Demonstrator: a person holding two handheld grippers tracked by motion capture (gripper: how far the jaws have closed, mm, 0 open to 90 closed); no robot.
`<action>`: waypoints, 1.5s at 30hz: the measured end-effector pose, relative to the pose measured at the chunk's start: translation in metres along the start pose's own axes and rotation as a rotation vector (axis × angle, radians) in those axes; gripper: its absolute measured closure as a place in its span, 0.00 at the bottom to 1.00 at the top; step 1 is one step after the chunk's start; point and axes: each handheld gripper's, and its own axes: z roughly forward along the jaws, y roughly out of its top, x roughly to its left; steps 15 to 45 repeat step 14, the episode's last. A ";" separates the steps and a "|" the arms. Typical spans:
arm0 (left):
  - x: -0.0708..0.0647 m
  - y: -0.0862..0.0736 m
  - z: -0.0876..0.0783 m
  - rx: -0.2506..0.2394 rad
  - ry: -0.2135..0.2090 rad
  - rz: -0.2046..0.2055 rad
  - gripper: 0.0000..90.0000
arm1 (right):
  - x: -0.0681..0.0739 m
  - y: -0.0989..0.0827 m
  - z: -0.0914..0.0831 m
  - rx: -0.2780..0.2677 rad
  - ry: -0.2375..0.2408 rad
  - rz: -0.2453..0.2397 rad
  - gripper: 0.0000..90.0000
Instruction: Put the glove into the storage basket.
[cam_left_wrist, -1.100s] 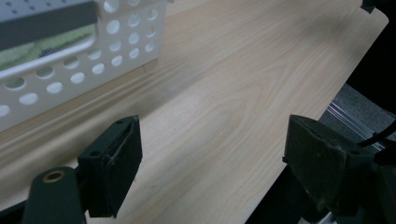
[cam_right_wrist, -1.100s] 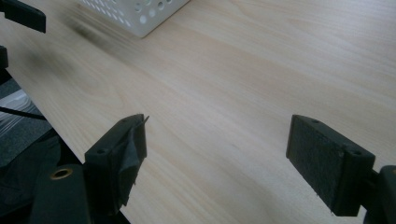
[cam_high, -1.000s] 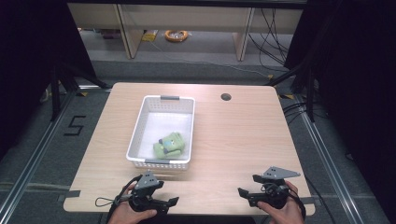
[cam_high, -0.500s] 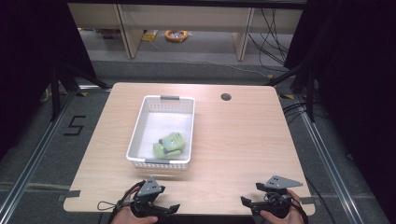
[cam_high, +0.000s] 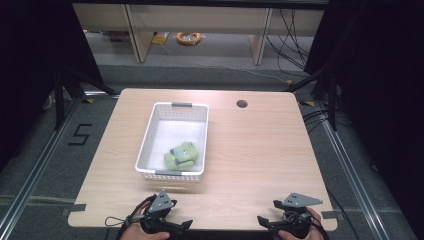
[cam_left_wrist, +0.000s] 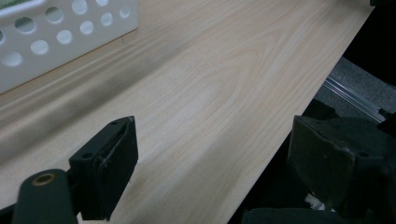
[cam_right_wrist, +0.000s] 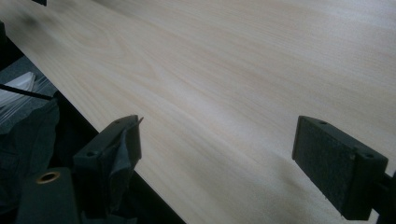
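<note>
A white perforated basket (cam_high: 148, 141) stands on the wooden table (cam_high: 250, 155), left of centre. A green soft toy (cam_high: 181, 155) lies in its near end. My left gripper (cam_high: 184, 225) sits at the table's near edge, below the basket, pointing right with its jaws wide apart and nothing between them. In the left gripper view its jaws (cam_left_wrist: 212, 175) straddle the table edge, and the basket wall (cam_left_wrist: 60, 32) shows at upper left. My right gripper (cam_high: 264, 220) rests at the near right edge, pointing left, open and empty. Bare wood lies between its jaws (cam_right_wrist: 217, 170) in the right gripper view.
A dark round hole (cam_high: 242, 104) is set in the table's far side. Metal rails (cam_high: 350, 170) run on the floor along both sides. Shelving legs and cables (cam_high: 280, 30) stand beyond the far edge.
Both grippers have drawn back toward the near table edge, so that less of the hands and forearms shows. The basket and toy have not moved.
</note>
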 end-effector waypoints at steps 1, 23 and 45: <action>-0.001 0.000 0.001 -0.012 0.000 -0.014 0.17 | 0.000 0.000 0.001 -0.004 0.004 0.001 0.18; 0.003 0.000 0.003 0.019 0.008 -0.012 0.17 | -0.006 -0.001 0.002 0.014 -0.025 -0.057 0.18; 0.003 0.000 0.003 0.019 0.008 -0.012 0.17 | -0.006 -0.001 0.002 0.014 -0.025 -0.057 0.18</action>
